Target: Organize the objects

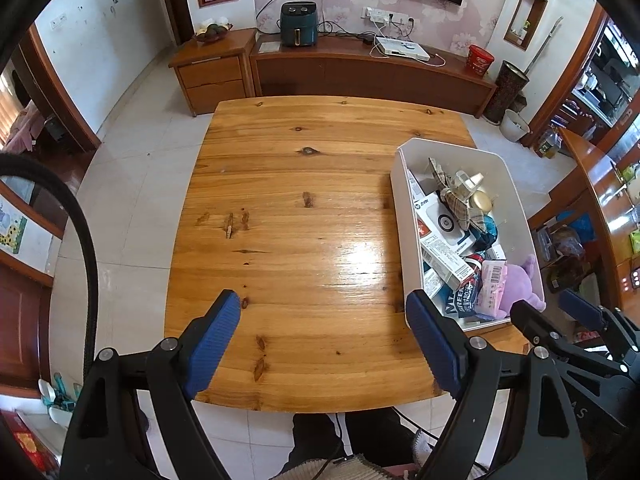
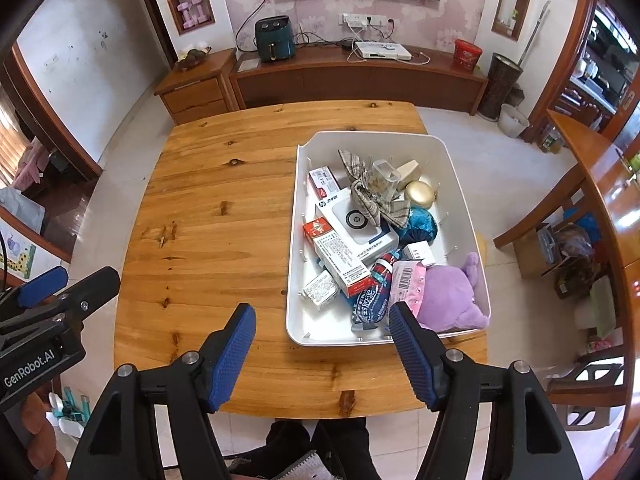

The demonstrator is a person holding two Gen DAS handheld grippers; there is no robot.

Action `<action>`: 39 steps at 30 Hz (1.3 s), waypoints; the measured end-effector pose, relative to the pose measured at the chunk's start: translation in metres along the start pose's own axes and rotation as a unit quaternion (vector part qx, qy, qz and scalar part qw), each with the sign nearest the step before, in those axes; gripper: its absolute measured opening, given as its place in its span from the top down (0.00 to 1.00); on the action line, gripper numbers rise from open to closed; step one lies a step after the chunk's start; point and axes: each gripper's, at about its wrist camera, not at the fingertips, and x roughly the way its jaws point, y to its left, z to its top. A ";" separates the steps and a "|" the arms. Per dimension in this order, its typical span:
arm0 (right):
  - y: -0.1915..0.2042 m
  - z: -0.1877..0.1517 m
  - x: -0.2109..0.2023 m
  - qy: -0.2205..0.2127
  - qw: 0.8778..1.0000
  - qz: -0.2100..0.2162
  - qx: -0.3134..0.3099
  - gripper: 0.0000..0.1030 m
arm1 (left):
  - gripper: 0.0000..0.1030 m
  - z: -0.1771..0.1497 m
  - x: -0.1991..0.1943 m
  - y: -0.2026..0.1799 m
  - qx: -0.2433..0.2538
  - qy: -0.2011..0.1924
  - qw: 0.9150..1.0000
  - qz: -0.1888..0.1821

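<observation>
Gaping tongs (image 1: 324, 328), one bin (image 2: 460, 184)

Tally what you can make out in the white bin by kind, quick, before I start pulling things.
White bin, partly buried pile, so visible counts only:
Printed cardboard boxes: 6
Plush toys: 1
Plaid cloth bows: 1
Gold round tins: 1
Clear plastic containers: 1
Soft packets: 2
Teal fabric bundles: 1
Total: 13

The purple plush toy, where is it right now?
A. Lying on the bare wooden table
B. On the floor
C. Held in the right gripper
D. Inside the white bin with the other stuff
D: the purple plush toy lies in the near right corner of the white bin, beside boxes and packets, while both the right gripper and the left gripper are open and empty.
</observation>
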 end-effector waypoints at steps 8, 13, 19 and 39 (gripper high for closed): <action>0.000 0.005 0.004 0.002 1.000 0.002 -0.006 0.32 | 0.16 0.004 0.001 -0.006 0.005 -0.006 1.000 0.007; 0.000 0.008 0.006 0.002 1.000 0.004 -0.006 0.32 | 0.16 0.007 0.002 -0.006 0.004 -0.012 1.000 0.013; 0.001 0.015 0.008 0.003 1.000 0.005 -0.010 0.32 | 0.16 0.010 0.005 -0.006 0.001 -0.010 1.000 0.016; 0.000 0.022 0.017 0.015 1.000 0.010 -0.010 0.32 | 0.16 0.015 0.012 -0.005 0.003 -0.002 1.000 0.024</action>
